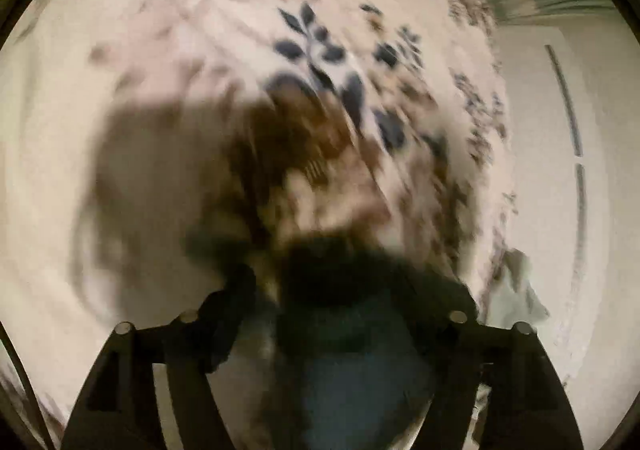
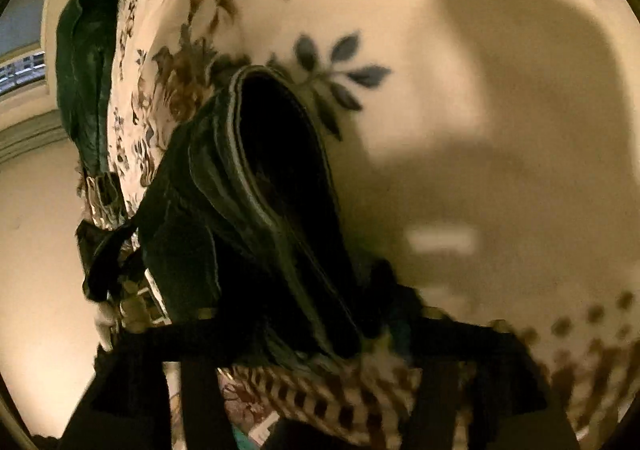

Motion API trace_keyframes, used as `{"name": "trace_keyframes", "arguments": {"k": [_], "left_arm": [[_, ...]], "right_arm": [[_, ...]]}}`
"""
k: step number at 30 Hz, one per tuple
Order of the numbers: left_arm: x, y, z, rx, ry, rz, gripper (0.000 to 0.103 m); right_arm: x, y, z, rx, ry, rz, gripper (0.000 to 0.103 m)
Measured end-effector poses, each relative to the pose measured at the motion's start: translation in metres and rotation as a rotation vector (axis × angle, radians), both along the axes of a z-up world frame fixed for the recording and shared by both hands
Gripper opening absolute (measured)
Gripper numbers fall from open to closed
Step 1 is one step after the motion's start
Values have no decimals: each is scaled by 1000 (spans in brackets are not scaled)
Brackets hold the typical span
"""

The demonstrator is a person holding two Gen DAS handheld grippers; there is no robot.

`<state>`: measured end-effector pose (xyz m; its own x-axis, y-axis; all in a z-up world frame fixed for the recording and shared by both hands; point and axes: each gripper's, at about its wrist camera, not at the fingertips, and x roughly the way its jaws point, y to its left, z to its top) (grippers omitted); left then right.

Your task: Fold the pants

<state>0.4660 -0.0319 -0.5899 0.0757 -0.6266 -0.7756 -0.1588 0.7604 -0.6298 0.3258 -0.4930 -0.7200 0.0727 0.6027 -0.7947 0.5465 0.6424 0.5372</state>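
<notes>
Dark pants (image 2: 256, 186) hang bunched from the right gripper (image 2: 320, 334), clamped on their hem above the floral bedspread (image 2: 400, 10). Left gripper (image 1: 320, 314) also seems clamped on cloth, though blur hides it; best lower both evenly, edges aligned.

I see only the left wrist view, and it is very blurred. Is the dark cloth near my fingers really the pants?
Observer: Yes. The right wrist view shows the dark green pants sharply, raised above the floral bedsheet.
Operator: Are they doubled already?
Observer: Several layers with pale edges lie stacked at their upper end.
Operator: Is anything else near the bed edge?
Observer: Another dark green cloth hangs at the sheet's left edge. I cannot tell whether it belongs to the pants.
</notes>
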Motion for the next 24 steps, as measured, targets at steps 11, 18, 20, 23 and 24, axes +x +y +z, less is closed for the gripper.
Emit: {"name": "trace_keyframes", "arguments": {"k": [11,18,20,23,24], "left_arm": [[-97,-25,-21,-59,-7,19,70],[-109,-35,-10,-15,-107,22,53],[-113,-36,-11,-9,-108,31,52],[-114,-35,-15,-20,-122,68,52],[-117,-34,-16,-23,-128,71,52]], "right_arm": [[173,204,126,-311,-207,761,69],[210,407,44,-232,-75,1475,68],[187,426,18,-322,-12,1672,41],[180,442,17,-382,-16,1739,31],[187,441,19,-387,-12,1696,24]]}}
